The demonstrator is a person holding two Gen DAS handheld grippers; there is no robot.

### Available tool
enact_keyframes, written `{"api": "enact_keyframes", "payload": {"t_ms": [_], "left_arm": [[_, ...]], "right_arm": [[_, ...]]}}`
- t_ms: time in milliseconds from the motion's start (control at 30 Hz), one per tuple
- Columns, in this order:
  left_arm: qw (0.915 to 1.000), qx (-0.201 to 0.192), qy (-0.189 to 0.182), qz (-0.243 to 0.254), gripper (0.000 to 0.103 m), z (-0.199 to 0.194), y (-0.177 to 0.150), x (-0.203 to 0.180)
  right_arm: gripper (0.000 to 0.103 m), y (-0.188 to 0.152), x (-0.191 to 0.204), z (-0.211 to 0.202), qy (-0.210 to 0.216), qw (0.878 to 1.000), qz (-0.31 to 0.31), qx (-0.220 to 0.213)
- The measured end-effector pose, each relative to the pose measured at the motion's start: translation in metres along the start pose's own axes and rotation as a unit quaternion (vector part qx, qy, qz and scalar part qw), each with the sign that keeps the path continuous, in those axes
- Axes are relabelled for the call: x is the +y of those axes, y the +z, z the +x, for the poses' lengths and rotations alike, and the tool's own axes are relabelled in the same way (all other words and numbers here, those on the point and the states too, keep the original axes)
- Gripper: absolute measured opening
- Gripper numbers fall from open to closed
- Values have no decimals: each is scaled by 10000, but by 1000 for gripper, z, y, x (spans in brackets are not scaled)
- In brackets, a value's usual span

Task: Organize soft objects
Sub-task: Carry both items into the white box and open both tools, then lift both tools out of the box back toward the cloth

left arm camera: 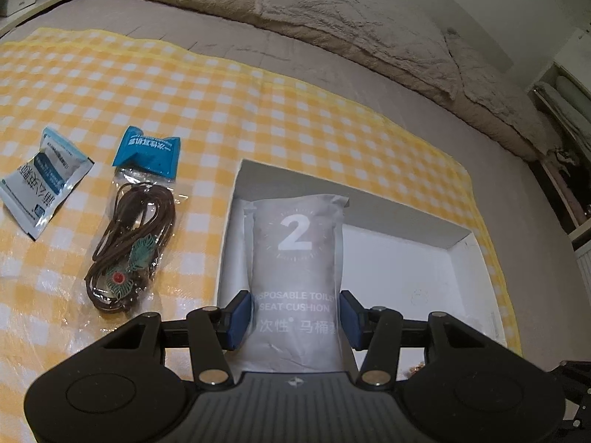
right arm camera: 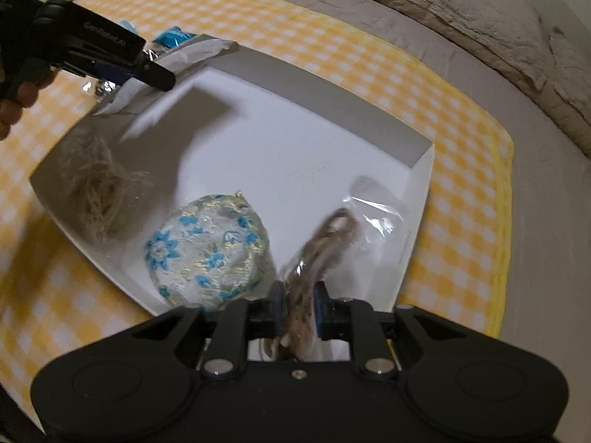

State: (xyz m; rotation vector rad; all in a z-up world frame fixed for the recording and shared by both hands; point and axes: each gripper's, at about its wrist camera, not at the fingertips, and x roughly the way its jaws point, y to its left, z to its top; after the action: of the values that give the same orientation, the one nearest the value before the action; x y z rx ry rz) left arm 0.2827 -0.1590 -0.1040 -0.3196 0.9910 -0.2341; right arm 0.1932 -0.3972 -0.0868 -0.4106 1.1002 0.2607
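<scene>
Placement step in both views. Left gripper [left arm camera: 294,318] has its blue pads pressed on the sides of the grey seat-cushion pack [left arm camera: 295,258], held lengthwise over the left end of the white box [left arm camera: 458,238], centre of frame. Right gripper [right arm camera: 298,308] is clamped on a clear bag of brown cord [right arm camera: 325,243], lower centre, over the box's near right part.

Already inside, right view: floral pouch [right arm camera: 207,247] at lower centre, pale twine bundle [right arm camera: 98,192] at left.

Still on the checked cloth [left arm camera: 184,92], left of frame: dark cord bag [left arm camera: 136,236] and blue-white sachet [left arm camera: 40,181].

Advice: lower each item until it rests on the box floor before opening, lay the pack flat along the left wall, and drop the cord bag in the bare right area clear of the pouch.
</scene>
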Motion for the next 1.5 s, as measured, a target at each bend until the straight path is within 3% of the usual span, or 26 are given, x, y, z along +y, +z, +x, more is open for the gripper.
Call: {"api": "enact_keyframes", "payload": {"t_ms": [100, 333, 467, 567, 733, 800, 1000, 1267, 1500], "left_arm": [[9999, 22, 15, -139, 60, 2, 0, 4], [9998, 76, -30, -192, 70, 1, 1, 6], [9999, 50, -32, -95, 76, -3, 2, 1], [10000, 73, 1, 38, 76, -4, 2, -1], [9996, 109, -26, 272, 76, -11, 1, -5], [9991, 95, -21, 415, 76, -15, 0, -8], [9976, 32, -66, 692, 77, -25, -2, -13], [9949, -99, -99, 997, 77, -43, -3, -13], [9924, -305, -121, 1185, 87, -67, -6, -14]], "right_arm": [[44, -1, -2, 1, -348, 9994, 40, 50], [43, 1, -9, -3, -391, 9990, 212, -47], [39, 3, -7, -3, -348, 9992, 199, -94], [25, 5, -8, -3, -286, 9993, 247, -84], [20, 4, -11, 1, -22, 9986, 509, -122], [14, 2, -9, 12, 0, 9986, 527, 83], [13, -6, -7, 30, -246, 9969, 480, 565], [19, -6, -21, -20, -87, 9913, 1287, -275], [46, -13, -19, -65, -322, 9786, 1758, -1018]]}}
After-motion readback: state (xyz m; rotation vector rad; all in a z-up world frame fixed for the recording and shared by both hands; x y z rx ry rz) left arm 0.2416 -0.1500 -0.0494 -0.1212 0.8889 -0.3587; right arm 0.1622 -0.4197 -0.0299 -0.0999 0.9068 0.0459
